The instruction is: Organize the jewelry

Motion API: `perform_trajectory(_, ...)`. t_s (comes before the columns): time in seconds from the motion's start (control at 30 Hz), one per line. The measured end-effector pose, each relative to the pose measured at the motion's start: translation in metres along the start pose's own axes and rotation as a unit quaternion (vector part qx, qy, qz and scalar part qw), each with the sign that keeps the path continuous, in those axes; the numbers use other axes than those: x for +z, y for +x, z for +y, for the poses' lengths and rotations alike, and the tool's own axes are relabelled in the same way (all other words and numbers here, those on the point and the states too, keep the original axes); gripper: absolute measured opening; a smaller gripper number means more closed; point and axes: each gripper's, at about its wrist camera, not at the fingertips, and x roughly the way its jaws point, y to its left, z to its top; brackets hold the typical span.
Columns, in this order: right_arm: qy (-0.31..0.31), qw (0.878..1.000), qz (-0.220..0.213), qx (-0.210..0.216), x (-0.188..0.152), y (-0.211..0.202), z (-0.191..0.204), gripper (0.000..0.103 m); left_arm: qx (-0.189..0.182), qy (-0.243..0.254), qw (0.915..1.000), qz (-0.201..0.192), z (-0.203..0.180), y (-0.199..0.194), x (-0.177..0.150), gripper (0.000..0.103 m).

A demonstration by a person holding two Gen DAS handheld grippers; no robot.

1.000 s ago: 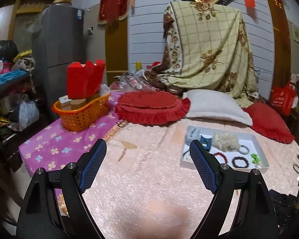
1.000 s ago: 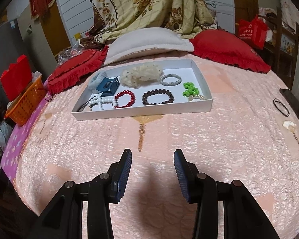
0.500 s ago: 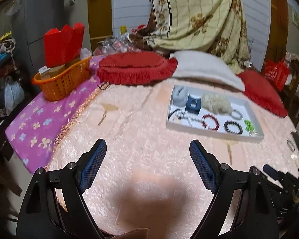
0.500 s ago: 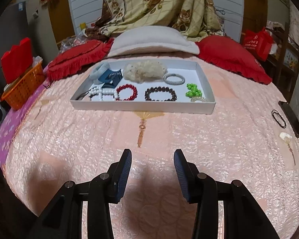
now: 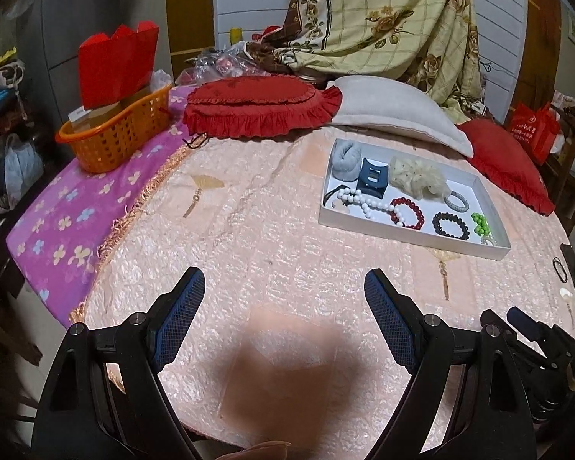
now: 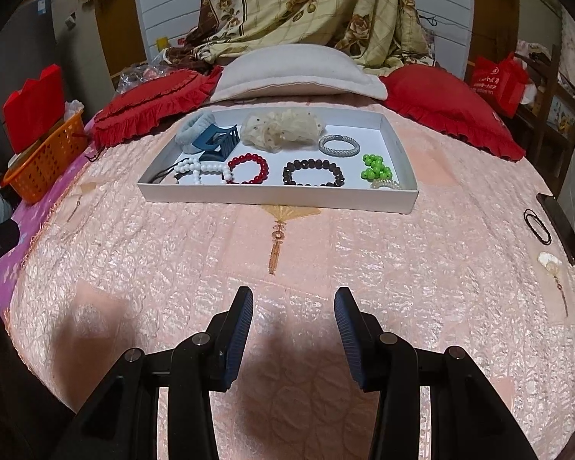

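On the bed, white tray [image 6: 280, 193]: beaded bracelets [image 6: 312, 172] light, slippery; pinch across beads. Left tool [image 5: 283, 322], right tool [image 6: 293, 327] released, empty.

White printing is showing on the red shopping bag [image 6: 499, 79] standing beyond the bed's far right corner, but it is being rendered too small and blurred to be read. Nothing else legible is being shown.
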Motion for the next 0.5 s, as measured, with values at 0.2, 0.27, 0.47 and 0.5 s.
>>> perform_trajectory(0.2, 0.0, 1.0, 0.004, 0.001, -0.002, 0.002, 0.001, 0.042, 0.007, 0.001, 0.9999, 0.011, 0.0, 0.004, -0.002, 0.085)
perform_trajectory(0.27, -0.001, 1.0, 0.006, 0.001, -0.003, 0.003, 0.001, 0.043, 0.012, 0.003, 0.9998, 0.015, 0.0, 0.006, -0.003, 0.085)
perform_trajectory(0.47, -0.004, 1.0, 0.015, 0.001, -0.007, 0.007, 0.005, 0.043, 0.011, 0.004, 0.9995, 0.03, -0.001, 0.013, -0.004, 0.085)
perform_trajectory(0.5, -0.005, 1.0, 0.016, 0.001, -0.007, 0.008, 0.006, 0.043, 0.01, 0.005, 0.9994, 0.031, -0.001, 0.014, -0.004, 0.085)
